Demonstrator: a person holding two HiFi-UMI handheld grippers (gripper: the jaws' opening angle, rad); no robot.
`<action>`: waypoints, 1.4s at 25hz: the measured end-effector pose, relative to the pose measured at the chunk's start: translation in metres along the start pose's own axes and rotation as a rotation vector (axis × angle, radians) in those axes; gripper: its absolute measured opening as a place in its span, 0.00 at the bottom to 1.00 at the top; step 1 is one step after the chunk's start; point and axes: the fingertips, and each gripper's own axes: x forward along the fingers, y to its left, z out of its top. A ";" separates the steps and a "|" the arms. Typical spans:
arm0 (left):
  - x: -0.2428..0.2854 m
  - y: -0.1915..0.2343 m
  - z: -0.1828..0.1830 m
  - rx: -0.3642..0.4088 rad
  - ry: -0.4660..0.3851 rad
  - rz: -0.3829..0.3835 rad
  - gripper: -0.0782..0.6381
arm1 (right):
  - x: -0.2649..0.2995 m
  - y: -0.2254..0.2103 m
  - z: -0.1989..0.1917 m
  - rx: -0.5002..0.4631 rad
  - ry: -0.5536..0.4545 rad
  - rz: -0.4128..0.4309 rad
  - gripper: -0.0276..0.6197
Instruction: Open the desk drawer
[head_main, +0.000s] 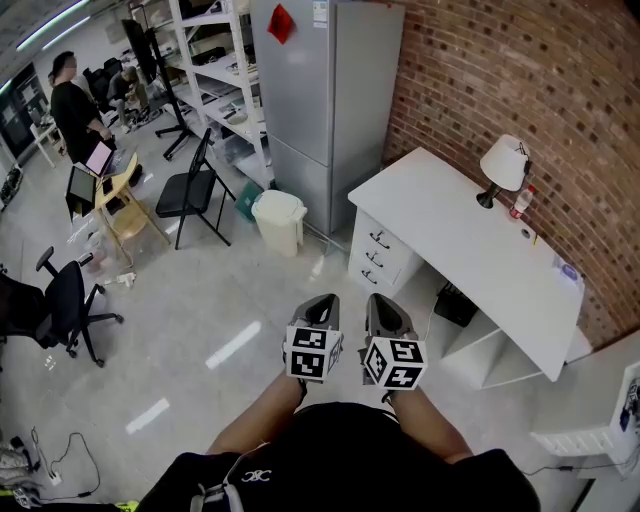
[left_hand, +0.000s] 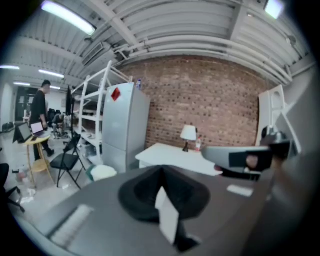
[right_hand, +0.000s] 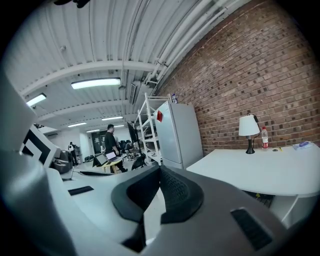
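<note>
The closed drawers (head_main: 378, 256) are set in the white bench's (head_main: 470, 235) near end, fronts facing the open floor (head_main: 230, 300), the bench's length running along the brick wall (head_main: 520, 80). The left hand-held gripper (head_main: 321, 303) and right hand-held gripper (head_main: 384, 302) are held well short of them, jaws together and empty.

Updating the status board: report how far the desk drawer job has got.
Done: nothing yet; all three drawers in the white desk look shut. In hand: the left gripper and right gripper are held side by side over the floor, short of the desk, fingers together on nothing. Left: approach the desk, grip a drawer handle and pull it out.
</note>
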 end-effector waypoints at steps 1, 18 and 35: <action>-0.002 0.002 -0.001 -0.001 -0.002 -0.002 0.11 | 0.000 0.001 -0.003 -0.001 0.006 -0.010 0.04; -0.033 0.061 -0.027 -0.055 0.007 -0.037 0.11 | 0.003 0.048 -0.035 -0.024 0.037 -0.118 0.04; 0.008 0.096 -0.043 -0.106 0.047 0.041 0.11 | 0.063 0.037 -0.056 -0.001 0.087 -0.033 0.04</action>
